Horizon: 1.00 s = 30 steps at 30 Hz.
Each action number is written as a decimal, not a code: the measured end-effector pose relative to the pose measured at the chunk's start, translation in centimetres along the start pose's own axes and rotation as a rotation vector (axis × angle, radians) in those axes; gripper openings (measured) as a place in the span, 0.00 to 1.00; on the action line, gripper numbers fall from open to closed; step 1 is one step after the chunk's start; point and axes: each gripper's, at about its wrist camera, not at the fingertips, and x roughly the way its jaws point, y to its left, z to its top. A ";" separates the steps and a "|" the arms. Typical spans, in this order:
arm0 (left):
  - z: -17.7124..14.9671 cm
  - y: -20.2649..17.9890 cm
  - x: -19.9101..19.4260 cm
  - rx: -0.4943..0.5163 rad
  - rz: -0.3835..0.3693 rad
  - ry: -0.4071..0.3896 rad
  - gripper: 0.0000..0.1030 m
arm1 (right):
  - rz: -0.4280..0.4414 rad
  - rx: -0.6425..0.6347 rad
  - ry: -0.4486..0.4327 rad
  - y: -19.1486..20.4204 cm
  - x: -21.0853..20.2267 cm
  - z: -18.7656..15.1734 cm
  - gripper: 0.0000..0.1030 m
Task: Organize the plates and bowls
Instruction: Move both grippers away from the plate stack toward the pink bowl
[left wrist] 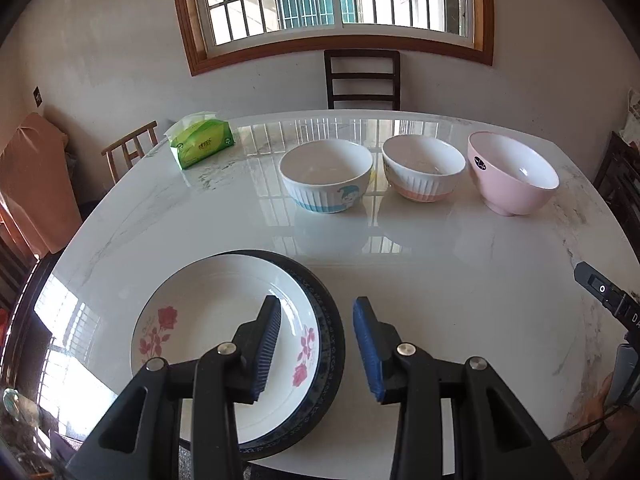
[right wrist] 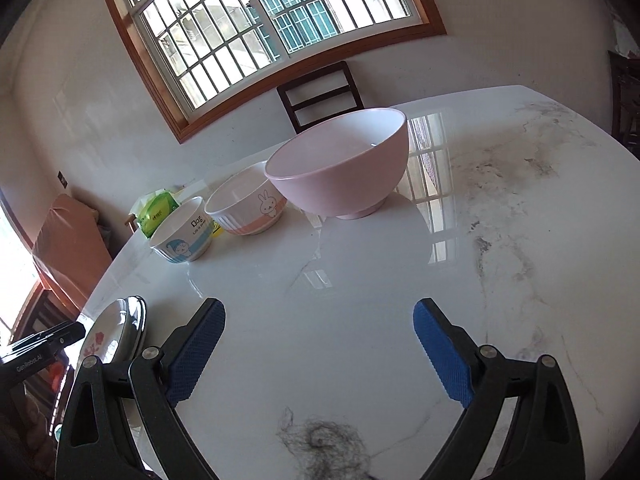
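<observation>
A white plate with red roses (left wrist: 208,320) lies on a dark blue-rimmed plate (left wrist: 332,320) at the table's near left. My left gripper (left wrist: 318,312) is open above them, one pad over the white plate and the other past the rim, with nothing pressed between. Three bowls stand in a row further back: a blue-striped bowl (left wrist: 326,176), a peach-striped rabbit bowl (left wrist: 424,168) and a plain pink bowl (left wrist: 512,172). My right gripper (right wrist: 320,308) is wide open over bare table, with the pink bowl (right wrist: 340,164) straight ahead and some way off. The stacked plates (right wrist: 108,336) show at its left.
The white marble table (left wrist: 440,280) has a rounded front edge. A green tissue pack (left wrist: 200,144) lies at the back left. A dark chair (left wrist: 362,80) stands behind the table under the window, and a wooden chair (left wrist: 130,148) at the left.
</observation>
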 end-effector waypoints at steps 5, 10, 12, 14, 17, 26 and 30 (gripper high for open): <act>2.1 -3.6 2.0 0.001 -0.124 0.065 0.37 | -0.013 0.060 0.007 -2.9 -0.8 0.5 0.92; 5.5 -6.5 3.8 -0.043 -0.269 0.120 0.37 | -0.039 0.103 0.020 -5.2 -0.8 1.5 0.92; 7.3 -7.2 4.6 -0.095 -0.365 0.149 0.37 | -0.061 0.092 0.022 -5.8 -0.7 2.3 0.92; 9.0 -7.7 5.7 -0.148 -0.469 0.181 0.37 | -0.056 0.095 0.025 -6.2 -0.6 3.5 0.92; 11.0 -8.9 7.4 -0.204 -0.545 0.235 0.37 | -0.034 0.094 0.014 -6.7 -0.7 6.0 0.92; 14.3 -11.8 13.0 -0.314 -0.635 0.364 0.37 | -0.029 0.046 0.103 -7.8 2.6 14.1 0.92; 14.7 -12.5 14.8 -0.333 -0.627 0.397 0.37 | -0.059 0.009 0.126 -7.7 4.1 16.7 0.91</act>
